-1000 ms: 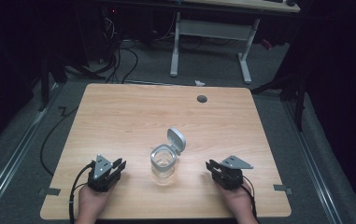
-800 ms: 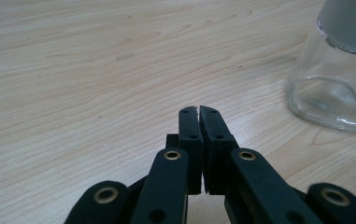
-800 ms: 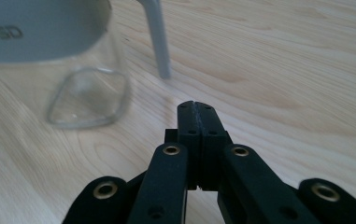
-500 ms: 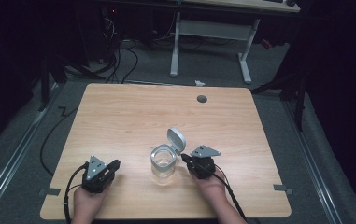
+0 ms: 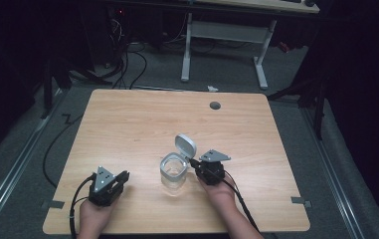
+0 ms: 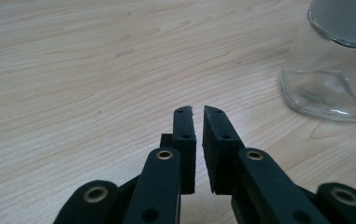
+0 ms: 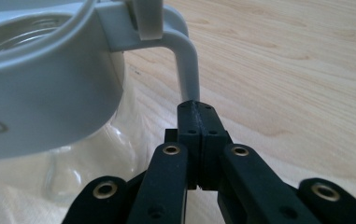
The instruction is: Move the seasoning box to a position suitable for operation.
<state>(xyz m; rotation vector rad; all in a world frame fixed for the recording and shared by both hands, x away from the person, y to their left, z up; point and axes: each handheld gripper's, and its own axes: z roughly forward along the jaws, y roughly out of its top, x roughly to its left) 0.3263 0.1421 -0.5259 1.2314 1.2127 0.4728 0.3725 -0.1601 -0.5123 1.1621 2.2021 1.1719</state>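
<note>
Glass jar (image 5: 173, 175) with lid (image 5: 185, 146) flipped up is seen on table (image 5: 127, 124); no writing can be read. Right gripper (image 7: 197, 106), jaws together, is met by the jar's grey latch (image 7: 188, 70). Left gripper (image 6: 198, 111) jaws are parted slightly, empty.

Right gripper (image 7: 198, 108), jaws pressed together, at the glass jar's (image 7: 80, 158) grey lid lever (image 7: 188, 70).

A dim lab or workshop. A bare wooden table (image 5: 142, 124) with a cable hole (image 5: 215, 105) stands on grey carpet (image 5: 23, 164). Loose cables (image 5: 127, 64) trail across the floor, tape marks (image 5: 52, 204) sit beside the table, and another desk's white legs (image 5: 224, 37) stand behind.
</note>
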